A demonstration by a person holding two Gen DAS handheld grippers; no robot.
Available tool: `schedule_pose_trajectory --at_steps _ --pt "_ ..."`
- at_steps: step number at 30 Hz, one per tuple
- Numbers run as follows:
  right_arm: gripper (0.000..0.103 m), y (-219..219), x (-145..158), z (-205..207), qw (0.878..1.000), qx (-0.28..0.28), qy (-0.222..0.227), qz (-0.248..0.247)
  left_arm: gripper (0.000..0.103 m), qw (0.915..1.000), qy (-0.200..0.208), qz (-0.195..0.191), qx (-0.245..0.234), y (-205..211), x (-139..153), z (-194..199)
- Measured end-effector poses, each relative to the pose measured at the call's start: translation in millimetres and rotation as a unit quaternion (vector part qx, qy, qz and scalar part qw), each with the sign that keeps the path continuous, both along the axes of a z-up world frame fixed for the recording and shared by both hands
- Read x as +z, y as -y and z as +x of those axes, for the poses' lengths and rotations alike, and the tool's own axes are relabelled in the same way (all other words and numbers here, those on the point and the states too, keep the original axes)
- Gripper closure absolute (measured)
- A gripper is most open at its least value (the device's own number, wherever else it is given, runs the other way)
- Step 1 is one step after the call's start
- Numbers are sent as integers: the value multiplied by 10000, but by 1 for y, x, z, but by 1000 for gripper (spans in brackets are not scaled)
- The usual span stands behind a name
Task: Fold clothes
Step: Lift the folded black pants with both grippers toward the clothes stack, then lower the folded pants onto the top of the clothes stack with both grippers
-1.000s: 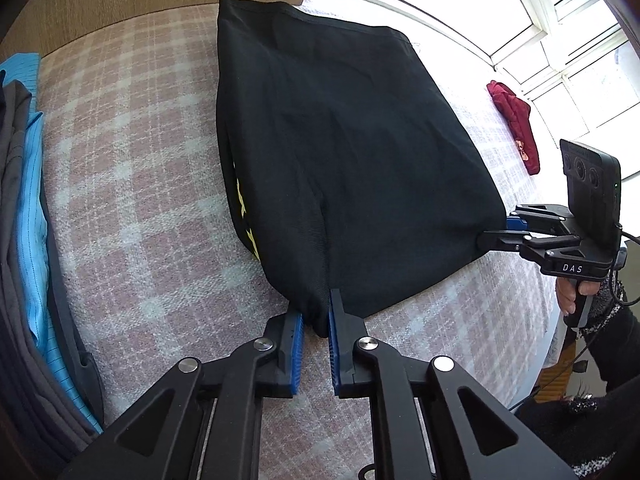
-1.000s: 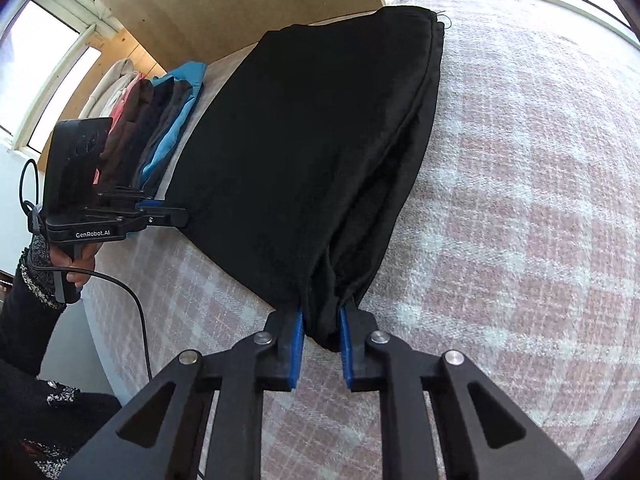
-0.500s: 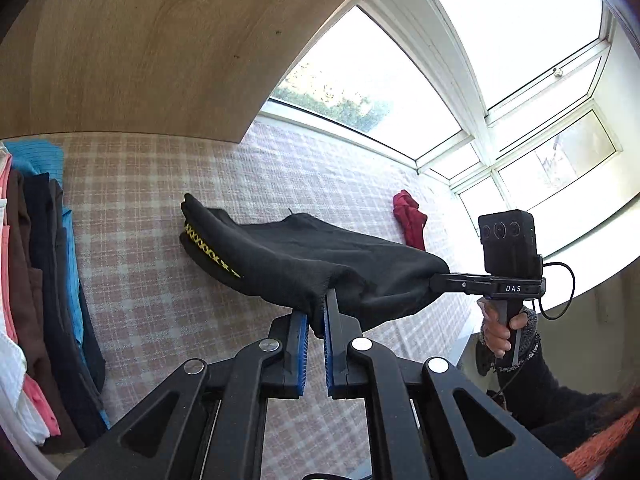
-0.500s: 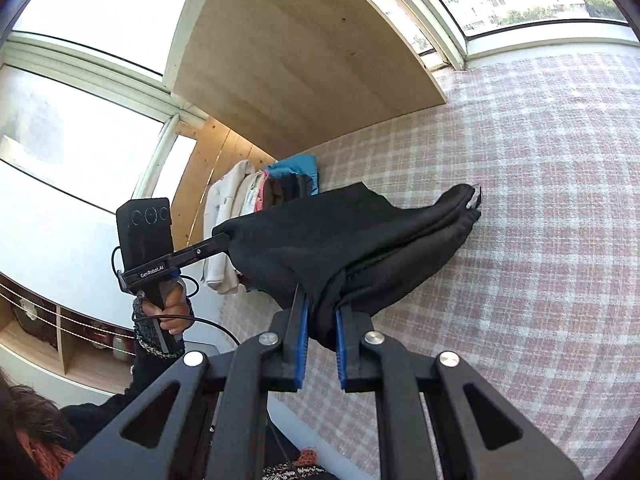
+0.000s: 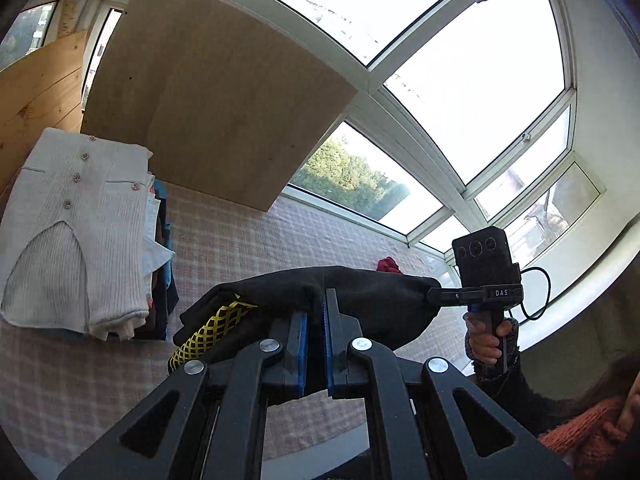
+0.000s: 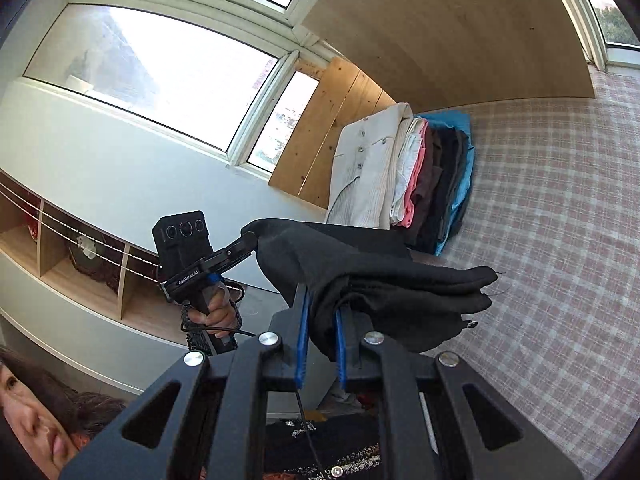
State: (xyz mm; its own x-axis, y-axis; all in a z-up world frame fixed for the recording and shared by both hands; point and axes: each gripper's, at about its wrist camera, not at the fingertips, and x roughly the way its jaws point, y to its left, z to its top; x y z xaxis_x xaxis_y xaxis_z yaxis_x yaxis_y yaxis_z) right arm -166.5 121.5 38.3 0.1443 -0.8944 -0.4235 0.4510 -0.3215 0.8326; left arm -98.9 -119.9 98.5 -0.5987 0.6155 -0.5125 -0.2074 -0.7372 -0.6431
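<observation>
Gripping a near corner each, the left gripper (image 5: pixel 315 334) and right gripper (image 6: pixel 320 336) are holding the folded black garment (image 5: pixel 360 300) above the checked bed's (image 5: pixel 240 248) near edge, risking its loose layers sliding apart.

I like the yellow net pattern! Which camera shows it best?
The left wrist view: the yellow pattern shows clearly on the black garment, beside the left tongs. The right wrist view shows only plain black cloth, no yellow.

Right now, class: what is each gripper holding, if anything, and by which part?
Both hold the black garment, lifted off the bed: the left gripper and the right gripper each pinch one end of its folded edge.
</observation>
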Motion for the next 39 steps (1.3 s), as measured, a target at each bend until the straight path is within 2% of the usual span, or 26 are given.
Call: schedule_pose_trajectory --at_steps 6,10,14,17,19,23,27,31,33,35,39 --pt "92 82 17 12 9996 153 -55 -228 98 9995 -28 97 298 85 7 29" --pt "92 133 18 -5 9996 58 -1 -289 97 9992 -103 -159 348 135 24 22" --pt "92 181 13 -49 9998 -144 -153 20 97 9979 -114 -462 435 174 31 -10" --pt "92 215 10 -87 9983 -311 -389 303 97 9953 -65 -824 513 192 24 -53" --pt "92 236 5 -119 9959 -434 -595 535 97 9946 7 -874 555 204 14 -85" --pt "92 270 -36 -189 9930 -581 -391 951 97 9911 335 -1113 644 219 -25 -157" --pt "92 279 -84 -237 9907 -667 210 1165 97 9882 765 -1142 671 231 -73 -216" --pt "90 282 -123 -270 9850 -664 835 1360 96 9854 1067 -1154 648 238 -103 -247" --pt "88 277 -128 -272 9854 -586 1007 1239 92 9838 1212 -1087 751 246 -109 -254" --pt "81 272 -125 -270 9855 -527 1129 1149 89 9834 1274 -1001 820 253 -110 -259" --pt "74 256 -114 -268 9850 -633 1343 877 84 9787 998 -1378 1149 263 -92 -258"
